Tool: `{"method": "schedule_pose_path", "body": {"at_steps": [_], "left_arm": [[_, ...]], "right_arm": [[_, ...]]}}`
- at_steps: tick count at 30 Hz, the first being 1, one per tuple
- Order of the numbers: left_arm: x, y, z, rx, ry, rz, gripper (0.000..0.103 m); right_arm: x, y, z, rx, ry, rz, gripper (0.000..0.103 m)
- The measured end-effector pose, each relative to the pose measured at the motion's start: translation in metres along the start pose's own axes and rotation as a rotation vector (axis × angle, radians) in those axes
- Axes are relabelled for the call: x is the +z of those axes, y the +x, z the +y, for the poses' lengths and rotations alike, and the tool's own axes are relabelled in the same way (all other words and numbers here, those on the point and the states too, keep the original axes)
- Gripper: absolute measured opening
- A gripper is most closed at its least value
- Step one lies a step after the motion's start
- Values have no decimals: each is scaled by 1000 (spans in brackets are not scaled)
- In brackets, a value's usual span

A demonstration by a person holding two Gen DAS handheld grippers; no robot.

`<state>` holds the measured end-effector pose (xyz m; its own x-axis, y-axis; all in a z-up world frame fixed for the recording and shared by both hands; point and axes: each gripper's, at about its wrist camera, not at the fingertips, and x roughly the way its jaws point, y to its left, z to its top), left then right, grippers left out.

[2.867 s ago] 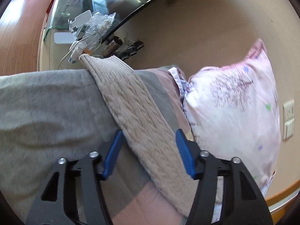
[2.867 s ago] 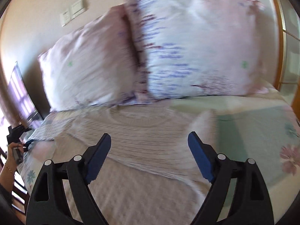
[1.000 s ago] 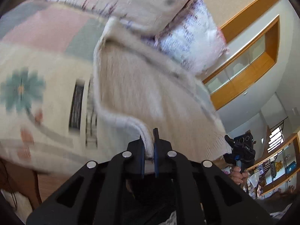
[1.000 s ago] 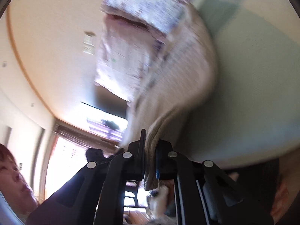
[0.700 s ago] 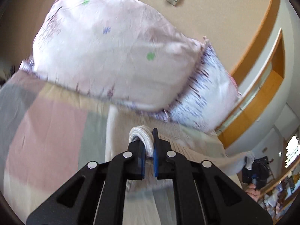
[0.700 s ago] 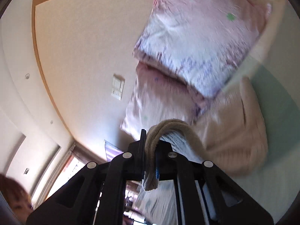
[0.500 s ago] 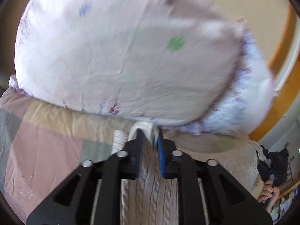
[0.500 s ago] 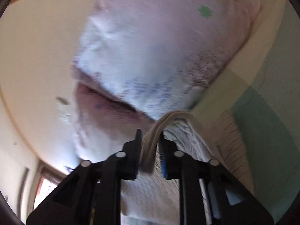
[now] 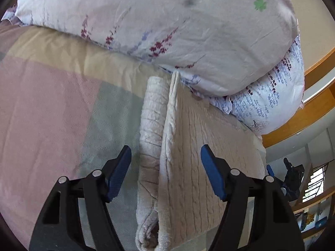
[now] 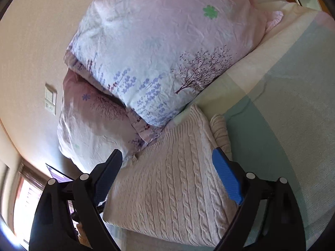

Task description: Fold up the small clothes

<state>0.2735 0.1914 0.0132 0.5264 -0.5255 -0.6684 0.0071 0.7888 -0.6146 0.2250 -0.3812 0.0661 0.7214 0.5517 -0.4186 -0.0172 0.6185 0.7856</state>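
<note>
Claws, left (image 9: 165,172) and right (image 10: 167,176), both released; folded beige cable-knit sweater (image 10: 173,184) lay doubled on patchwork bed (image 9: 52,108), fold apparently placed.

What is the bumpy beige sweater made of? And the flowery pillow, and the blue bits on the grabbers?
The sweater looks like soft knitted yarn, wool or acrylic: raised cable ribs show. The pillow looks like thin woven cotton, matte and finely creased. The blue pads seem to be ridged plastic or rubber; which one is unclear.

Beige cable-knit sweater (image 10: 178,179), folded flat on the bedspread against the pillows.
</note>
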Motion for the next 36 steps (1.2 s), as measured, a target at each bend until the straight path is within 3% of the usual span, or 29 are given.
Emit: {"method": "schedule_pose_path", "body": {"at_steps": [3,5,7,10,13,16,18,20,21,22,24,25,26,28,30,32,35,36], "left_arm": [[-4,12,-2,-20,-14,-6,59],[-5,15,7,-35,-91,-5,23],[-6,14,17,-101,-199,-9,20],[-3,2,-12,-186,-188,-48,18],[6,-2,-84,-306,-86,-75,18],[8,31,-177,-471,19,-66,18],[1,72,-221,-573,18,-14,21],[-10,127,-256,-730,-55,138,38],[-17,148,-266,-811,-107,209,38],[-23,157,-273,-842,-122,247,38],[-27,143,-276,-798,-16,193,47],[-27,129,-271,-745,45,140,59],[-26,113,-259,-655,109,75,67],[-26,95,-236,-484,178,23,69],[-31,96,-210,-296,199,59,69],[-40,107,-191,-189,194,123,69],[-52,128,-177,-131,202,190,70],[-56,130,-173,-138,200,199,71]], "right_arm": [[-4,-1,3,7,-17,12,90],[-6,-4,0,15,-10,20,90],[-9,-10,-2,31,-3,29,90],[-10,-25,-1,33,-33,18,90],[-6,-46,2,-6,-96,-43,90],[2,-63,0,-34,-109,-119,89],[9,-66,-5,-59,-98,-153,89],[15,-60,-10,-79,-90,-150,89],[18,-56,-15,-88,-81,-135,89],[22,-51,-20,-102,-67,-109,89],[29,-48,-31,-98,-35,-61,89],[33,-47,-37,-80,-16,-29,89],[35,-45,-42,-62,-4,-1,90],[41,-34,-49,-33,23,74,91],[43,-17,-53,-26,41,153,91],[41,6,-54,-27,47,238,91],[33,33,-53,-43,49,326,90],[31,38,-53,-53,46,341,84]]}}
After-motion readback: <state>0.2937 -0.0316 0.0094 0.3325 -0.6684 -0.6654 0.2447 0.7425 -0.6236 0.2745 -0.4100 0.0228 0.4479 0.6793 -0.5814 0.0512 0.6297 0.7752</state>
